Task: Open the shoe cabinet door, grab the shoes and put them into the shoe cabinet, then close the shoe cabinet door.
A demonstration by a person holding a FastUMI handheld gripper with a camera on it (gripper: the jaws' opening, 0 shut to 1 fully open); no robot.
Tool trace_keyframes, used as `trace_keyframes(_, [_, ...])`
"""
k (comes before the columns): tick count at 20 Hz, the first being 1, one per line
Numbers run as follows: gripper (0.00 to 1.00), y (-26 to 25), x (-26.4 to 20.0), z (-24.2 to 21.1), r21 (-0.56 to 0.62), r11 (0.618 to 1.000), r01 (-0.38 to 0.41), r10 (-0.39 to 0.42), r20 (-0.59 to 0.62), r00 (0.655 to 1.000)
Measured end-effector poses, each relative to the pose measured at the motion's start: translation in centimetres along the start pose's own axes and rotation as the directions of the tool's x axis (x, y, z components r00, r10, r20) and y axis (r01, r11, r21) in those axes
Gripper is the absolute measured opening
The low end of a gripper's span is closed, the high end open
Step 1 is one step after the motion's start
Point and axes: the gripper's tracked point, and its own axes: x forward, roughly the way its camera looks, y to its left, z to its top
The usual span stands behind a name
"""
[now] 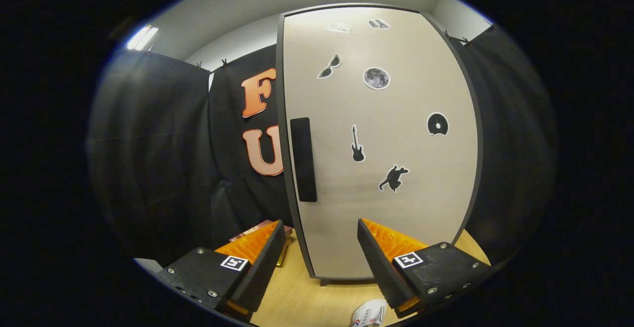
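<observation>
We saw the shoe cabinet door [381, 143] shut, filling the centre and upper right of the frame, upright on the wooden worktop [302, 297]. Its dark handle [303, 159] ran along the door's left edge, so we judged the claw [321, 257] was held facing the door in order to reach across for that handle. The claw stood open at the bottom centre, fingers well apart and holding nothing, the door's lower edge showing between them. Stickers dotted the door. A shoe [369, 313], pale, lay at the bottom, just inside the right finger and mostly cut off. Something boxy [257, 230] behind the left finger was too hidden to name. The cabinet's inside was unseen.
</observation>
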Motion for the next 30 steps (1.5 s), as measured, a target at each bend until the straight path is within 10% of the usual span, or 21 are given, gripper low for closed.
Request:
trace_keyframes(12, [0.85,1.8,8.9,2.8,-0.046,0.998,0.054,-0.051,0.062,0.997])
trace_keyframes(25, [0.21,1.8,11.1,2.1,-0.049,0.992,0.119,-0.119,0.015,0.993])
trace_keyframes(30, [0.12,1.9,9.5,2.1,-0.049,0.993,0.103,-0.102,0.019,0.995])
